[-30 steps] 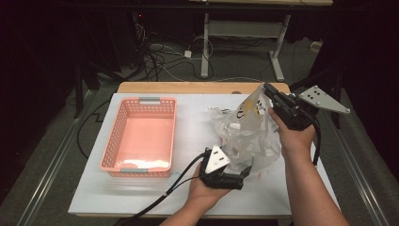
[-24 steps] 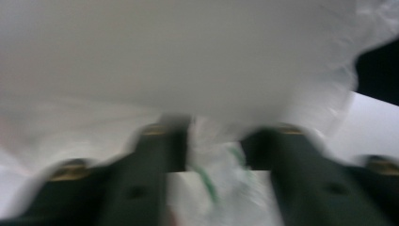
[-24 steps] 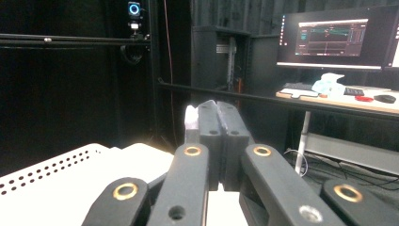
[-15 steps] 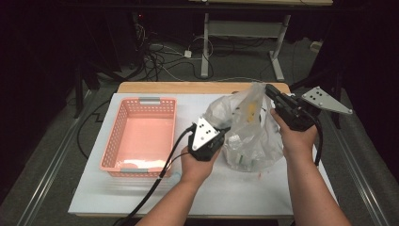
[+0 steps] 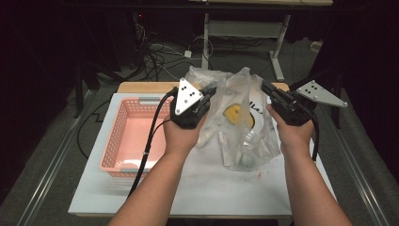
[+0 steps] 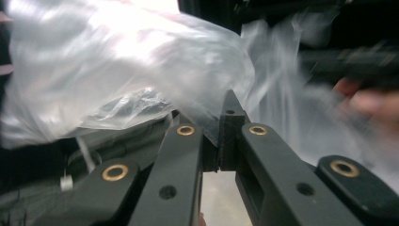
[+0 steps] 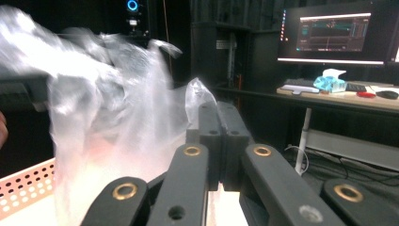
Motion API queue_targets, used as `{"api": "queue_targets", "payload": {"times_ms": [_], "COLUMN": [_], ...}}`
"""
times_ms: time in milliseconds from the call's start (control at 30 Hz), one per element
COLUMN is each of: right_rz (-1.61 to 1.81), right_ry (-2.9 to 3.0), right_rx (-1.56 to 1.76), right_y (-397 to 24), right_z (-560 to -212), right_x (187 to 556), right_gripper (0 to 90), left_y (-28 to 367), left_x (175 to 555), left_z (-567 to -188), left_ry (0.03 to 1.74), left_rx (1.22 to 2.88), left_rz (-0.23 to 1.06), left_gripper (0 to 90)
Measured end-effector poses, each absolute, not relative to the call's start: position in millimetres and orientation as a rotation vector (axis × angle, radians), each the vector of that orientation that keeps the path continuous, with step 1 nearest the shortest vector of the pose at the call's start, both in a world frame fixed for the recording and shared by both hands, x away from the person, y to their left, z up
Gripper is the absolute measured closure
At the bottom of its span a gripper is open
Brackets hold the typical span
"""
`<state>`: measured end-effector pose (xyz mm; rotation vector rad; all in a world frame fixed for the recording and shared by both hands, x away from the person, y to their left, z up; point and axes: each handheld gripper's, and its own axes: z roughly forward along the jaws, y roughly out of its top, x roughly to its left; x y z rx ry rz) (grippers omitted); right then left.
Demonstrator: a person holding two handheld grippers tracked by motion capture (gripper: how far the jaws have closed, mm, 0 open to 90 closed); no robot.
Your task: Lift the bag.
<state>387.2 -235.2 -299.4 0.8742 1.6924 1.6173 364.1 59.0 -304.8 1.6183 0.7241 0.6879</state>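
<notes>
A clear plastic bag (image 5: 240, 127) hangs above the white table (image 5: 211, 188), stretched between both grippers. Inside it are a yellow round item (image 5: 233, 113) and some small white pieces at the bottom. My left gripper (image 5: 209, 92) holds the bag's upper left edge; its jaws have just closed on the film. In the left gripper view the jaws (image 6: 221, 127) meet with the bag (image 6: 117, 61) film pinched at their tips. My right gripper (image 5: 268, 89) is shut on the upper right edge, and the right gripper view shows the jaws (image 7: 216, 122) together on the bag (image 7: 108, 103).
A pink perforated basket (image 5: 127, 136) sits on the left part of the table, with something pale at its near end. A wooden strip (image 5: 141, 87) runs along the far edge. Cables (image 5: 160, 52) and a desk frame (image 5: 244, 28) lie beyond. A monitor (image 7: 334, 33) glows in the right gripper view.
My left gripper rose from the table's near edge to the bag's upper left and closed on it. The bag now hangs spread between both grippers. The right hand stayed put.
</notes>
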Motion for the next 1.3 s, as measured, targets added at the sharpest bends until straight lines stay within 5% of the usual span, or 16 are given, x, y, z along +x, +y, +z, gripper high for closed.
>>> {"api": "queue_targets", "payload": {"times_ms": [433, 767, 1133, 1300], "right_rz": [1.587, 1.536, 1.430, 1.391], "right_ry": [1.724, 1.771, 1.777, 1.796], "right_rx": [0.833, 0.844, 0.966, 1.034], "right_y": [-252.7, -265.4, -293.9, -307.7], "right_z": [-305.4, -322.5, -365.2, -387.6], "right_x": [369.3, 349.3, 335.4, 328.7], "right_gripper": [80.5, 63.0, 25.4, 15.4], "left_y": [93.9, 80.9, 65.1, 62.6], "left_x": [318.1, 300.7, 290.8, 288.2], "left_z": [-355.7, -403.9, -438.3, -444.8], "left_ry": [0.821, 0.815, 0.798, 0.802], "left_rx": [1.631, 1.781, 1.873, 1.884], "left_rz": [0.603, 0.418, 0.359, 0.345], "left_gripper": [30.2, 17.4, 0.8, 0.0]}}
